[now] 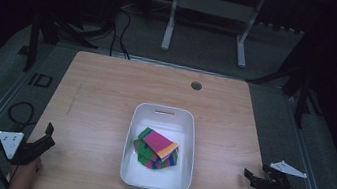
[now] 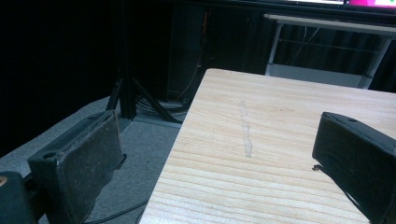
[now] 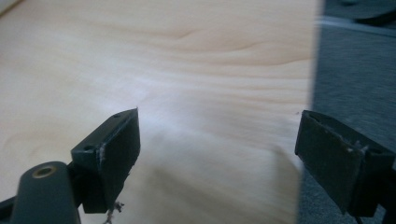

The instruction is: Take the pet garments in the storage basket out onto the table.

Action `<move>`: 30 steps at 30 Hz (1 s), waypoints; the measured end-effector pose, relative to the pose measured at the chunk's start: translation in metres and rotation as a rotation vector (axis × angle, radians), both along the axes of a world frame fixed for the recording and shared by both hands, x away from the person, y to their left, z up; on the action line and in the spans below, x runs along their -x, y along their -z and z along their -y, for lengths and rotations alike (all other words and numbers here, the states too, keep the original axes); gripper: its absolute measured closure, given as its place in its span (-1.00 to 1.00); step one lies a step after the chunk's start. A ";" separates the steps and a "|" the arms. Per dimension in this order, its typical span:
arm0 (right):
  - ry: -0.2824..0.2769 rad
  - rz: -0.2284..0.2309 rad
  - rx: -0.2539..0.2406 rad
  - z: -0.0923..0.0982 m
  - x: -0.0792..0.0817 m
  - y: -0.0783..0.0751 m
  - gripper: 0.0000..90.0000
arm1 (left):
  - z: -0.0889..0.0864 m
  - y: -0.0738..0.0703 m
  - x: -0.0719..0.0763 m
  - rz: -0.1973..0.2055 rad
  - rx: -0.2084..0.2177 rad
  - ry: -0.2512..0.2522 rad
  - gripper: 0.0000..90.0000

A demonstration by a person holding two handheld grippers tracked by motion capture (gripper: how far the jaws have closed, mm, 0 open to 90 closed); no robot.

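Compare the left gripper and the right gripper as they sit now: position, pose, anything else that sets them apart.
The left gripper sits at the table's near left corner, the right gripper at its near right edge. The left gripper points up the table, away from the person; the right gripper points inward toward the white bin. The left's grey plate stands nearly upright; the right's lies flatter. Both are open, empty, and well clear of the bin and its striped cloths.

Folded rainbow-striped cloths (image 1: pixel 156 149) lie stacked inside the white bin (image 1: pixel 138 120).
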State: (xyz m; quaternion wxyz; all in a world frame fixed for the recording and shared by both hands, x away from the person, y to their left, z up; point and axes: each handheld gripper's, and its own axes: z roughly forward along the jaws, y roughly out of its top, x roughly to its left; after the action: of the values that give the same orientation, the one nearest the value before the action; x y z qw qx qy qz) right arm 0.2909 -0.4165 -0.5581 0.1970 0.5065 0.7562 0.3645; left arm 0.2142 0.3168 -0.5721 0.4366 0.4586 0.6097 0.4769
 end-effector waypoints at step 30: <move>-0.588 -0.096 -0.034 -0.072 -0.008 -0.043 -0.70 | -0.001 0.000 0.000 -0.001 0.005 0.004 -0.96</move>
State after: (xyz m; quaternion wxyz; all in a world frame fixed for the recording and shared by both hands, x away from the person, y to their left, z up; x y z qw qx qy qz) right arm 0.2989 -0.3447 -0.5146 0.0385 0.2855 0.8728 0.3940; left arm 0.2142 0.3174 -0.5720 0.4383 0.4588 0.6101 0.4746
